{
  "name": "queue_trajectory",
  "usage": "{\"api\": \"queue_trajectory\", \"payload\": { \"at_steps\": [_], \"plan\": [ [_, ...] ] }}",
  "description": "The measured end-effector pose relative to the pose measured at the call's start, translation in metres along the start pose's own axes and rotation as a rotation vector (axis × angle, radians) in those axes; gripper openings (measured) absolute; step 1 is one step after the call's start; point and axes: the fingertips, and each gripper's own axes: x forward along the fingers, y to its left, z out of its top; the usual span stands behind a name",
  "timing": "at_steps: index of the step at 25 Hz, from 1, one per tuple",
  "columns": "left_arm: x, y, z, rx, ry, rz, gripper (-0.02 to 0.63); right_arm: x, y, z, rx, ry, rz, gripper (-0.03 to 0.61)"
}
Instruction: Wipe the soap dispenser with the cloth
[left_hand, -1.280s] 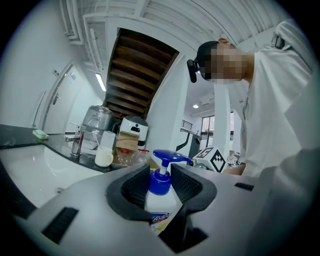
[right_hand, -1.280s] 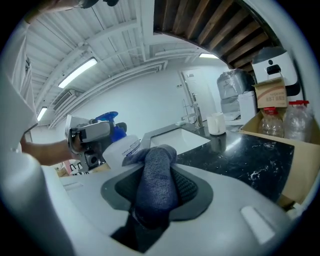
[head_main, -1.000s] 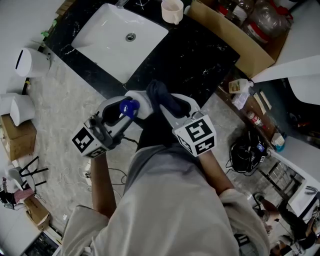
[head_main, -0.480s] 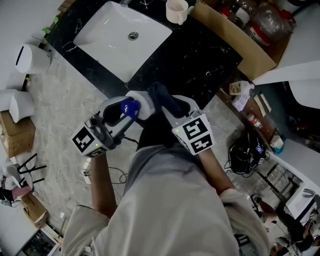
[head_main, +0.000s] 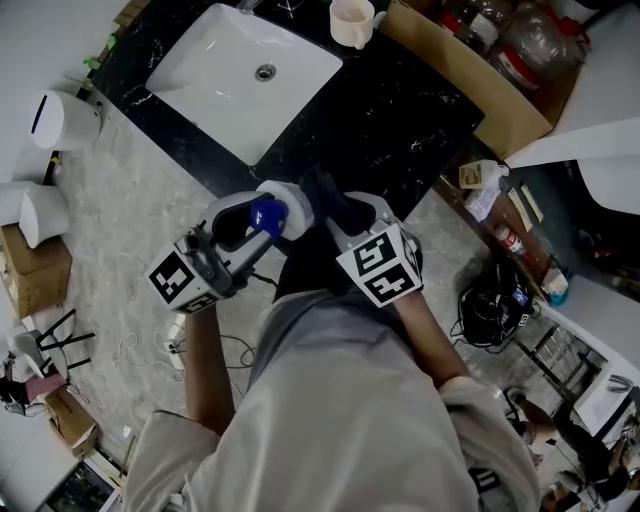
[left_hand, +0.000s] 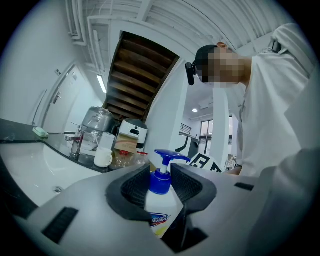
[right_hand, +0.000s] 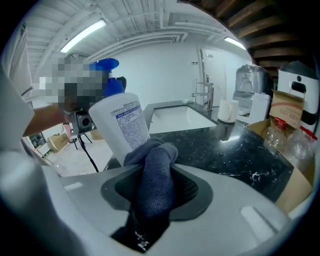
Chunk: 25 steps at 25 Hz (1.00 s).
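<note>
A white soap dispenser (left_hand: 161, 207) with a blue pump top (head_main: 266, 213) is held in the air in front of the counter edge. My left gripper (left_hand: 161, 186) is shut on its neck and shoulders, the blue nozzle sticking up past the pads. In the right gripper view the dispenser's body (right_hand: 122, 125) leans left, label facing me. My right gripper (right_hand: 155, 192) is shut on a dark blue-grey cloth (right_hand: 156, 180), whose bunched end presses against the bottle's lower side. From the head view the cloth (head_main: 325, 196) sits just right of the bottle.
A black marble counter (head_main: 400, 120) holds a white sink basin (head_main: 215, 85) with a drain, and a white mug (head_main: 347, 22) at its far edge. A cardboard box (head_main: 470, 75) with bottles stands at the back right. White bins (head_main: 55, 120) sit on the floor left.
My right gripper has sunk a little and rolled, dragging the cloth down along the bottle. The left gripper with the dispenser has stayed put.
</note>
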Motion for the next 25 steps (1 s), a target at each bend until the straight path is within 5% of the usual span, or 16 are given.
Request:
{"api": "queue_trajectory", "payload": {
  "at_steps": [5,25],
  "plan": [
    [0.004,0.0,-0.001,0.003,0.001,-0.008,0.127,0.005,0.0,0.0,-0.062,0.055,-0.006,0.135],
    [0.01,0.0,-0.001,-0.011,-0.032,-0.005,0.127,-0.015,0.004,0.02,-0.045,-0.029,0.037,0.135]
  ]
}}
